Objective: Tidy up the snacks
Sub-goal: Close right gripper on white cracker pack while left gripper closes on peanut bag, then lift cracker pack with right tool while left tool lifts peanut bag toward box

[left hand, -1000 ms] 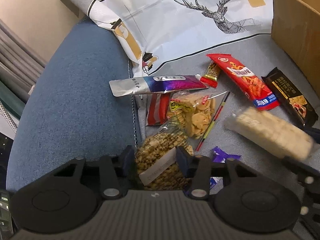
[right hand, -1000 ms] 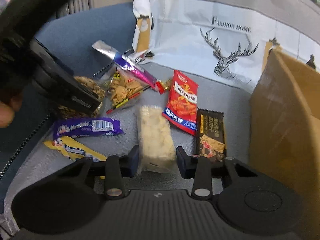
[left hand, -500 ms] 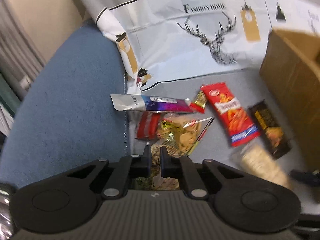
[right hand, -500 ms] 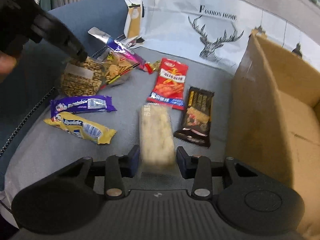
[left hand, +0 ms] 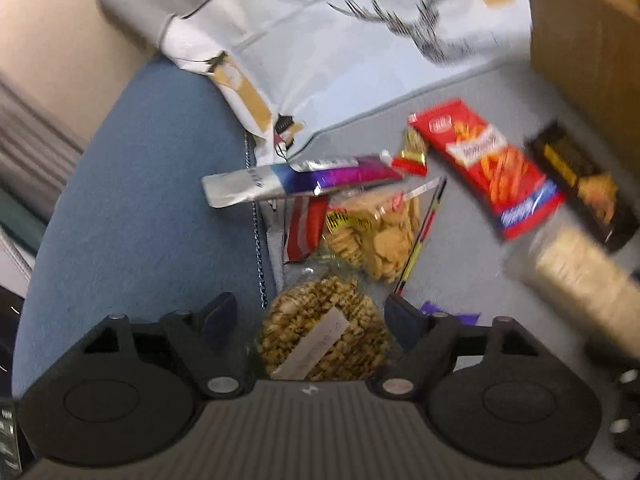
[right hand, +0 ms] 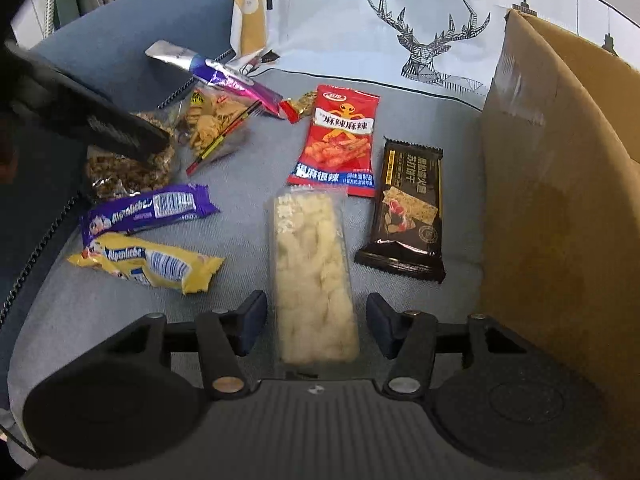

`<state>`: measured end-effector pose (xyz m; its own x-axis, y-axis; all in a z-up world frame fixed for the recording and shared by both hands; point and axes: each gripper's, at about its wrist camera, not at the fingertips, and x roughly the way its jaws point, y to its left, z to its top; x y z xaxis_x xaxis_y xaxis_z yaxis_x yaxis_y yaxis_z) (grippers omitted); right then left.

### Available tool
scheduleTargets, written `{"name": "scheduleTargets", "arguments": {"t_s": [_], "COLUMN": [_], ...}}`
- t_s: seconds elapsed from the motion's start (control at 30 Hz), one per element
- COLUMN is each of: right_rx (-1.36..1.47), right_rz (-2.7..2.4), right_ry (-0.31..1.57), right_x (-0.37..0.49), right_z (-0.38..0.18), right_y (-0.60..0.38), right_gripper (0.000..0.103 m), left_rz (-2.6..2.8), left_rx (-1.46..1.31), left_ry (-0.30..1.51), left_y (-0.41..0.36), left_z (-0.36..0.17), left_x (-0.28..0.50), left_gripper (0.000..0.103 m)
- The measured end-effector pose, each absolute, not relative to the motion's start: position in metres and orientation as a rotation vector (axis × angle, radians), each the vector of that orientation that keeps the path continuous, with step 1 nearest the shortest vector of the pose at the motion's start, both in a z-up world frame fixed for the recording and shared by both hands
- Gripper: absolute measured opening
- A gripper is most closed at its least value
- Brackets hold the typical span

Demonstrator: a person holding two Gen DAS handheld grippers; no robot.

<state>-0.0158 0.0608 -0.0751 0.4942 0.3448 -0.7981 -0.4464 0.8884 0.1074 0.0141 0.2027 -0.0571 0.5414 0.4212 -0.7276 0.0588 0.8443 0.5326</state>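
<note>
Snacks lie scattered on a grey sofa seat (right hand: 248, 184). My left gripper (left hand: 310, 316) is open, its fingers either side of a round bag of brown nut clusters (left hand: 324, 342), apart from it. My right gripper (right hand: 316, 316) is open around a pale rice-cracker pack (right hand: 314, 276) that lies between its fingers, untouched. That pack shows blurred in the left wrist view (left hand: 576, 276). An open cardboard box (right hand: 560, 184) stands at the right.
Also on the seat: a red spicy-strip packet (right hand: 340, 140), a black biscuit pack (right hand: 408, 208), purple (right hand: 148, 212) and yellow (right hand: 148, 262) Alpenliebe packs, a clear cracker bag (right hand: 212, 120), a silver-purple stick pack (left hand: 300, 180). A deer-print cushion (right hand: 400, 20) stands behind.
My left gripper, shut half a second ago, has opened around the nut-cluster bag and come lower. My right gripper has opened wider; the rice-cracker pack now lies free between its fingers.
</note>
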Motion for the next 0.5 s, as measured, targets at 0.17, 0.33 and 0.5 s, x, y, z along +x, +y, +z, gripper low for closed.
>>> {"name": "scheduleTargets", "arguments": {"t_s": [0.17,0.33,0.5], "right_rx": [-0.156,-0.147,-0.142], "right_rz": [0.486,0.485,0.489], "right_ry": [0.923,0.919,0.924], "right_x": [-0.02,-0.02,-0.02], "right_z": [-0.075,-0.073,-0.071], "right_y": [0.059,0.057,0.058], "right_gripper": [0.04,0.038,0.038], "left_rz": [0.224,0.145,0.092], "left_rx": [0.595,0.521,0.536], "left_ry": [1.013,1.034,0.949], "left_y": [0.203,0.202,0.189], "left_z": [-0.074,-0.065,-0.04], "left_x": [0.023,0.024,0.012], "left_gripper": [0.086,0.073,0.072]}}
